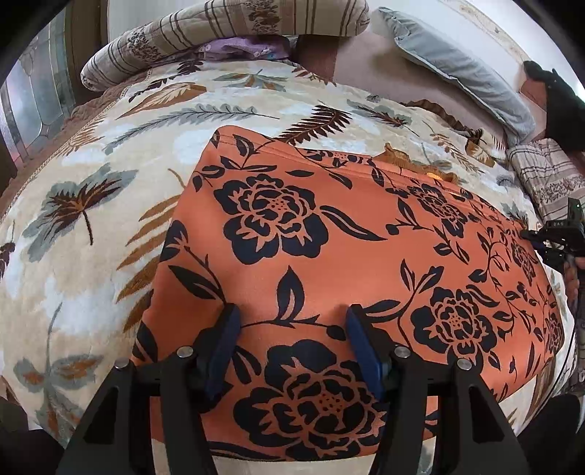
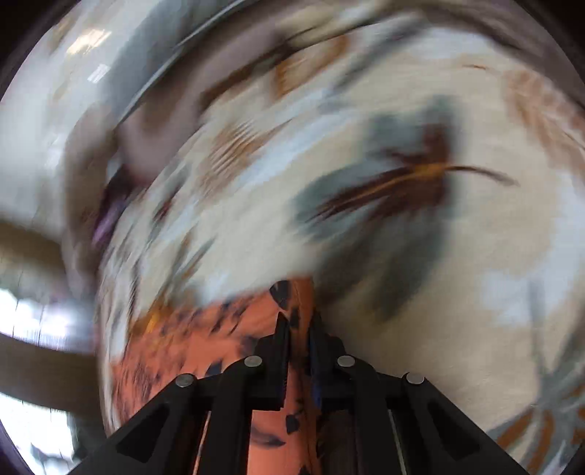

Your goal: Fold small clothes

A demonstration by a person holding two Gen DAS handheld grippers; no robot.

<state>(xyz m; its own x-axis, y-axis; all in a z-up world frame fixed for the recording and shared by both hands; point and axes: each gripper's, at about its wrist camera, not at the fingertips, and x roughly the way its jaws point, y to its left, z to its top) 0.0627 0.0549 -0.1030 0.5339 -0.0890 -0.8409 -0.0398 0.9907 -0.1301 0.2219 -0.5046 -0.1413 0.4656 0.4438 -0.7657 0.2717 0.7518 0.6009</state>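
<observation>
Smooth, matt orange garment (image 1: 329, 255), thin printed cloth, lies on a plush, fuzzy leaf-patterned blanket (image 1: 91, 226). The left gripper (image 1: 292, 329) shows matt black plastic arms, shiny metal pins and blue pads. A soft grey fabric pillow (image 1: 464, 69) sits by a quilted striped cushion (image 1: 219, 33).

The garment (image 1: 329, 277) is orange, printed with large black roses, leaves and trailing stems. The bedspread (image 1: 91, 226) under it is cream with pale white patches and a scatter of grey-blue, brown and ochre leaves and feathery fronds. At the far edge of the bed, a rolled quilt (image 1: 219, 33) shows beige and tan stripes with dark brown floral bands, and a bit of lilac cloth (image 1: 241, 49) shows beneath it. The pillow (image 1: 460, 73) at the far right corner is plain grey-blue. The left gripper (image 1: 292, 325) is black with dark blue pads (image 1: 360, 339). The right gripper (image 2: 298, 321) is black as well; orange cloth with black marks shows between its fingers.
</observation>
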